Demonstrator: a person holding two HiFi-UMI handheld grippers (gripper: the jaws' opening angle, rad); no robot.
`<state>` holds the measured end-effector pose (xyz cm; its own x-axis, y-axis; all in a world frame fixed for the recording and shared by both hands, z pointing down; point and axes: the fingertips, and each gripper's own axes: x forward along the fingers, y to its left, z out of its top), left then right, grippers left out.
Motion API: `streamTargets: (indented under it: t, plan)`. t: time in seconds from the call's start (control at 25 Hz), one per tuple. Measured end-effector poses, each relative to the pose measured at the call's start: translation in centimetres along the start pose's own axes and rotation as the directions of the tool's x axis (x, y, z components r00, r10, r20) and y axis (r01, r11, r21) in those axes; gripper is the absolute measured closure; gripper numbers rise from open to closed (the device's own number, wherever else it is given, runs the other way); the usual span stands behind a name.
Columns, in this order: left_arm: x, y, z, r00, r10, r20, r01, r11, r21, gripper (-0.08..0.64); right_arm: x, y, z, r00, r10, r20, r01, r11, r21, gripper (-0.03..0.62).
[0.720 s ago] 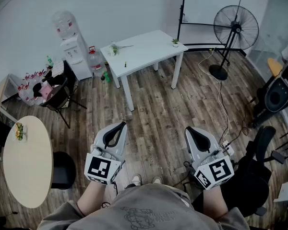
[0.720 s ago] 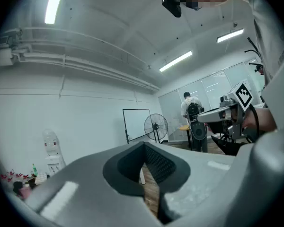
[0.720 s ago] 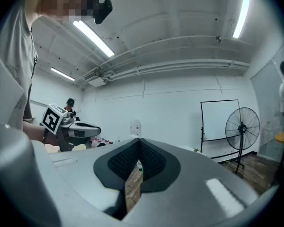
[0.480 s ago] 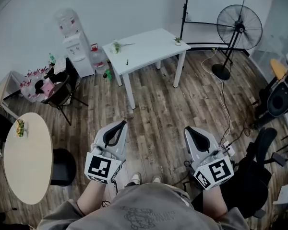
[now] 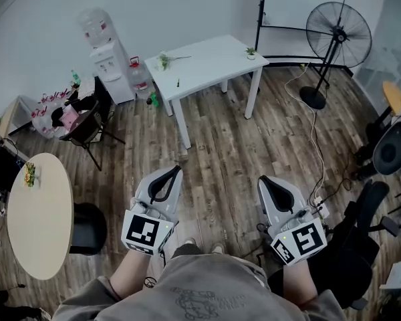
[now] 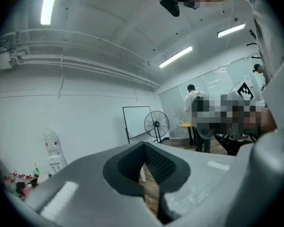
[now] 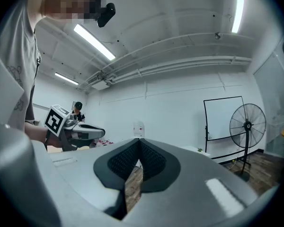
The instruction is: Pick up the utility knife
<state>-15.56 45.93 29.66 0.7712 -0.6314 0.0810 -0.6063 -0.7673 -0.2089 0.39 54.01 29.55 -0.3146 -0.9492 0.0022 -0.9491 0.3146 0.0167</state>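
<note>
Both are closed on nothing. The left gripper (image 5: 174,170) and right gripper (image 5: 262,179) each have their jaw tips touching, and they're held side by side, low in front of the person over the wood floor (image 5: 220,146). The only candidate I can see for the utility knife is a small dark thing (image 5: 178,83) on the white table (image 5: 207,55). It's well ahead of both grippers and honestly too tiny to tell.

left gripper (image 5: 172,171): grey, black fingers (image 6: 128,169), marker cube (image 5: 146,233) | right gripper (image 5: 262,181): same | shirt (image 5: 200,296): grey, printed
</note>
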Motion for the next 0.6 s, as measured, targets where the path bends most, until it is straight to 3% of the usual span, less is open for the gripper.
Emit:
streamTargets:
  t: [0.08,0.2,0.28,0.6]
  plan:
    - [0.0,-0.1,-0.1,1.000,0.021,0.002,-0.021,1.000,-0.009,0.560,-0.1,-0.3,-0.5,1.000,0.006,-0.007,-0.006,1.000,0.006,0.563]
    - [-0.2,1.2,0.2,0.993,0.114,0.038,-0.112,0.991,-0.067,0.548,0.2,-0.9,-1.1,1.000,0.011,-0.022,-0.011,1.000,0.008,0.563]
    - [-0.2,1.9,0.7,0.987,0.152,0.053,-0.146,0.984,-0.100,0.411,0.5,-1.1,-1.2,1.000,0.018,-0.022,-0.018,1.000,0.008,0.563]
    - [2.1,4.6,-0.4,0.979,0.198,0.047,-0.193,0.977,-0.093,0.368,3.2,-2.8,-2.2,0.999,0.014,-0.046,-0.013,1.000,0.012,0.563]
